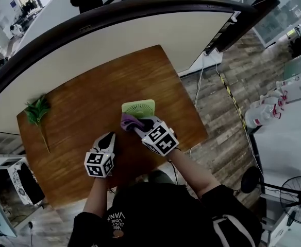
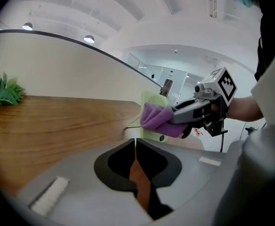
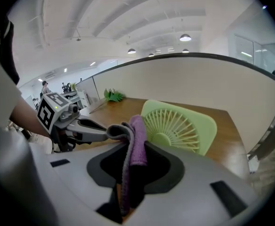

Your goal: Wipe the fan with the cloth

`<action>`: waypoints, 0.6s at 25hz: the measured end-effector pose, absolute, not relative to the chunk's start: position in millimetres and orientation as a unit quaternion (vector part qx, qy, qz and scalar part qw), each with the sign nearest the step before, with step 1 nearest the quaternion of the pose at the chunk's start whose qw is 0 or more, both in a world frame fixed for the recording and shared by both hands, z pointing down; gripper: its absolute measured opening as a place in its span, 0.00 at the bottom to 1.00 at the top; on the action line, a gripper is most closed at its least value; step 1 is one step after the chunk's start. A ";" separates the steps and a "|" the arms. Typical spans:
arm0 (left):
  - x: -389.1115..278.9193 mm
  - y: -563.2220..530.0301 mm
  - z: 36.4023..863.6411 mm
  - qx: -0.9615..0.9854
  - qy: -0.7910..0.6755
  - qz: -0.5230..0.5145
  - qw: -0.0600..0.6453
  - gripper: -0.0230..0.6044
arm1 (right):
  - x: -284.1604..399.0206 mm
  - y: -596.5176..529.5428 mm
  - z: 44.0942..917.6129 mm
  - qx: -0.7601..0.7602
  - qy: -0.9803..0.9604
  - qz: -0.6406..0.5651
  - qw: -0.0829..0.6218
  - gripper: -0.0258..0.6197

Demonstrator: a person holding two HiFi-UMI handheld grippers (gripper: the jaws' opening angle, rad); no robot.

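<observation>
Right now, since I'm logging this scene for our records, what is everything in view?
table: one, brown wood, before a curved beige partition.
fan: one, light green, upright near the table's far edge.
cloth: one, purple, clamped in the right gripper, by the fan.
leafy sprig: one, green, table's left corner.
pedestal fan: one, black, on the floor at right.
left gripper: one, grey, shut, empty, over the table.
right gripper: one, grey, shut on the cloth.

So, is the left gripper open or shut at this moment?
Shut: in its own view the left gripper has its jaws together, with nothing between them.
</observation>
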State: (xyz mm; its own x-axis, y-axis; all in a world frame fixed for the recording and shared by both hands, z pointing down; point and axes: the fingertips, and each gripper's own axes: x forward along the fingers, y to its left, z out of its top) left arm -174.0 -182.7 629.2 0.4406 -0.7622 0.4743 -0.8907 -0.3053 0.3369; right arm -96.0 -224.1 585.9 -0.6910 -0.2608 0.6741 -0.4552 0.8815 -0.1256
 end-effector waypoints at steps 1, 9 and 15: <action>-173.2 -182.6 628.3 0.800 -0.516 0.111 0.285 0.07 | -92.3 -225.1 586.3 0.201 -0.907 0.145 0.340 0.19; -153.8 -189.5 626.2 0.810 -0.501 0.102 0.286 0.06 | -42.3 -234.4 587.5 0.248 -0.893 0.171 0.334 0.19; -141.1 -192.6 623.3 0.815 -0.493 0.105 0.285 0.06 | -3.5 -240.3 591.7 0.283 -0.879 0.187 0.336 0.19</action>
